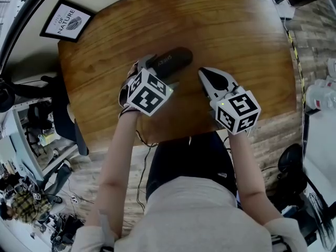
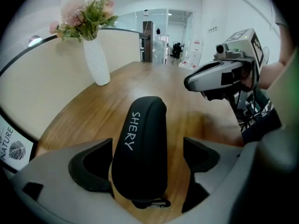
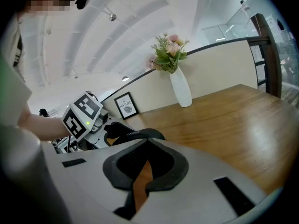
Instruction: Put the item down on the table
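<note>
Straddling black case [image 2: 140,157], left hand-held gripper [image 2: 147,154] stands spread over table [image 2: 117,85].

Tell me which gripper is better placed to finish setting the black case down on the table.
Left. The black case lies on the table between the open jaws of the left gripper, so it probably just needs to back away. The right gripper is shut and empty, off to one side.

The word "SHERY" stands in white capital letters along the side of the black case [image 2: 140,153], which lies on the wooden surface [image 2: 196,120]. The framed picture [image 1: 67,20] at the far left corner of the surface carries the words "OF NATURE" in dark letters. Its smaller print cannot be read.
</note>
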